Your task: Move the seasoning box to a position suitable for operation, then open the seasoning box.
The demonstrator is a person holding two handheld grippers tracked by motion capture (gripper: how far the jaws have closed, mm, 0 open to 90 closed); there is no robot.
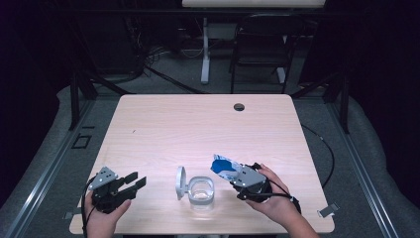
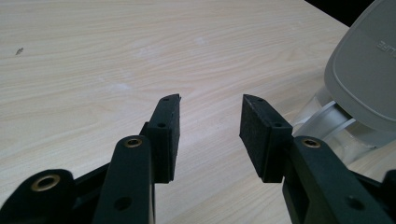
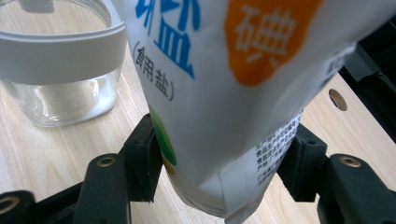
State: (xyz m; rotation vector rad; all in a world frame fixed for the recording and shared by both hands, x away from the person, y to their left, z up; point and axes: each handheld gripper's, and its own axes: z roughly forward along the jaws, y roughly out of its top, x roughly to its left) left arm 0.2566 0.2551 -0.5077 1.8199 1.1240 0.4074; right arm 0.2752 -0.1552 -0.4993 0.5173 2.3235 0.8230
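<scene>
The salt bag (image 3: pixel 219 93), a white pouch with blue and orange print, is clamped near its lower end between the jaws of the right gripper (image 1: pixel 246 182) and held above the desk (image 1: pixel 163 129), leaning up and toward the glass jar (image 1: pixel 201 192) just to its left. In the high view the bag's blue upper end (image 1: pixel 224 165) sits close to the jar's rim but not clearly over the opening. The jar stands near the desk's front edge with its hinged lid (image 1: pixel 181 182) flipped open and upright on its left side, and it looks empty. The left gripper (image 1: pixel 130 182) hovers apart from the jar on that side, jaws spread and holding nothing; from its own view the lid's grey back (image 2: pixel 369 70) is just off to the right. The step in hand looks like bringing the bag to the jar for pouring. The next move likely calls for carrying the bag's mouth over the opening and tipping it, while the left gripper could steady the jar or its lid. Whether the bag's top is already cut open I cannot tell.
</scene>
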